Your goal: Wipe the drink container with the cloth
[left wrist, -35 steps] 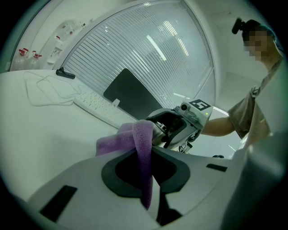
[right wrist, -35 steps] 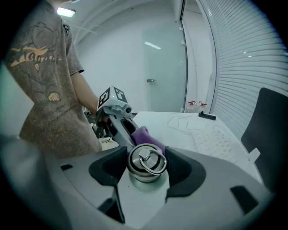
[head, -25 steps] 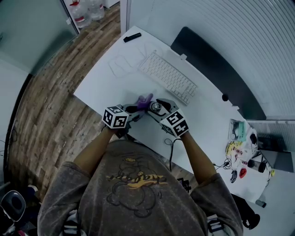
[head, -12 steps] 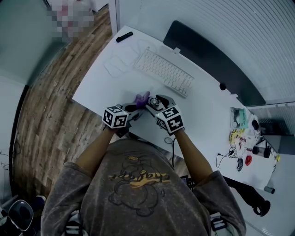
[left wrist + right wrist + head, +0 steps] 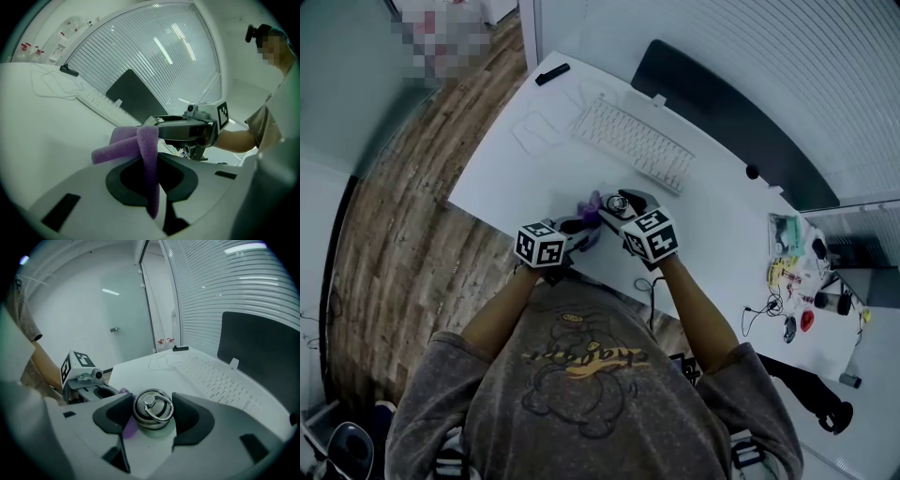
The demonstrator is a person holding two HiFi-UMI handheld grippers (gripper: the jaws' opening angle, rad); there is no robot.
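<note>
A steel drink container [image 5: 152,408] with a ring lid stands on the white desk [image 5: 516,178], and my right gripper [image 5: 151,414] is shut on it, one jaw on each side. In the head view the container [image 5: 619,201] shows just past the right gripper [image 5: 623,208]. My left gripper [image 5: 149,177] is shut on a purple cloth [image 5: 126,146], which folds up and out between its jaws. The cloth [image 5: 592,202] sits against the container's left side, and a strip of it [image 5: 127,426] shows beside the container. The left gripper [image 5: 581,227] is close to the right one.
A white keyboard [image 5: 633,142] lies behind the grippers, with a dark screen [image 5: 722,122] beyond it. A thin white cable [image 5: 539,127] and a black stick-shaped thing [image 5: 551,74] are at the far left corner. Small clutter and cables [image 5: 792,281] lie at the right. The desk's near edge runs just under the grippers.
The left gripper with the cloth has shifted slightly right, closer to the container. The right gripper keeps its hold and has barely moved.
</note>
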